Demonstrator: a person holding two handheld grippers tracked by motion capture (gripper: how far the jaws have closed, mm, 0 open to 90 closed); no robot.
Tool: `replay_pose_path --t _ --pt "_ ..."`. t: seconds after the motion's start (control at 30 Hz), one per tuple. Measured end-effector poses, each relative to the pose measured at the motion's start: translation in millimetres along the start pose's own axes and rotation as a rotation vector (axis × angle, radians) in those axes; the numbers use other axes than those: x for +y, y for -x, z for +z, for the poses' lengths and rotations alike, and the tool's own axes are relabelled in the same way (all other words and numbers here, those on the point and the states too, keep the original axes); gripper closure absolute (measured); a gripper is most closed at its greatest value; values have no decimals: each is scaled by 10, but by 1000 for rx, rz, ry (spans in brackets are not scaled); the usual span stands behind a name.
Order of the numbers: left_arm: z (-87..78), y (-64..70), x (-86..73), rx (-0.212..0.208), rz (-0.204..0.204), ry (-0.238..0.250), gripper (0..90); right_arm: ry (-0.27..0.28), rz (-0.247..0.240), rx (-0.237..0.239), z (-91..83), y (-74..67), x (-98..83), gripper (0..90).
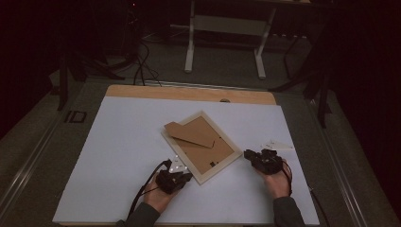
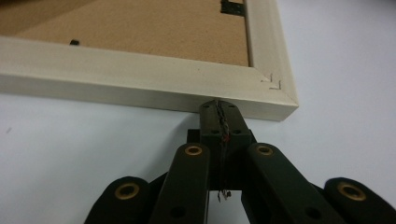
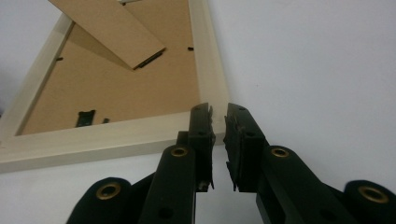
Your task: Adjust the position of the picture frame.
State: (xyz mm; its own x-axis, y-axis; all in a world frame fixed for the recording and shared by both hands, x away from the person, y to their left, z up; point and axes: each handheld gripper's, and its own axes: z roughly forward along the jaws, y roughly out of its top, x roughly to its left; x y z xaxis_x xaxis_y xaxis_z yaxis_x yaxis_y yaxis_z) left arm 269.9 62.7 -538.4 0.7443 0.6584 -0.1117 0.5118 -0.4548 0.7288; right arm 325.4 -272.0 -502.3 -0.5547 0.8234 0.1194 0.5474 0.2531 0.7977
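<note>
A pale wooden picture frame (image 1: 220, 167) lies face down and askew on the white table (image 1: 118, 142). Its brown backing board (image 1: 208, 156) faces up, and the cardboard stand flap (image 1: 189, 134) is folded out across it. My left gripper (image 1: 188, 176) is shut, with its tips against the frame's near side edge (image 2: 140, 88), close to a corner. My right gripper (image 1: 247, 153) is at the frame's right corner. Its jaws stand a narrow gap apart, and the frame rim (image 3: 93, 140) lies just past the tips. Nothing is pressed between the pads (image 3: 205, 135). The flap (image 3: 112, 28) and a small black hanger clip (image 3: 86, 116) show beyond.
A small white slip (image 1: 276, 144) lies on the table right of the frame. A wooden strip (image 1: 189, 92) runs along the table's far edge. Beyond it, on the dark floor, stand white desk legs (image 1: 190, 47) and cables (image 1: 139, 66).
</note>
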Motion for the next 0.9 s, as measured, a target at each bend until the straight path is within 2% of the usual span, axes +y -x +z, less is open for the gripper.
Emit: replay_pose_path --t 0.43,0.53,0.63,0.73,0.9 --pt "181 121 164 -2 23 -8 900 1 0 3 -3 2 4 798" --pt "272 174 241 -14 46 -9 900 0 1 5 -1 3 2 796" --pt "296 190 261 -16 47 -8 900 1 0 4 -1 4 2 796" --pt "386 242 348 -19 57 -16 900 0 0 5 -2 2 0 795" --pt "485 283 429 -31 51 -12 900 -1 -1 4 1 -4 2 795"
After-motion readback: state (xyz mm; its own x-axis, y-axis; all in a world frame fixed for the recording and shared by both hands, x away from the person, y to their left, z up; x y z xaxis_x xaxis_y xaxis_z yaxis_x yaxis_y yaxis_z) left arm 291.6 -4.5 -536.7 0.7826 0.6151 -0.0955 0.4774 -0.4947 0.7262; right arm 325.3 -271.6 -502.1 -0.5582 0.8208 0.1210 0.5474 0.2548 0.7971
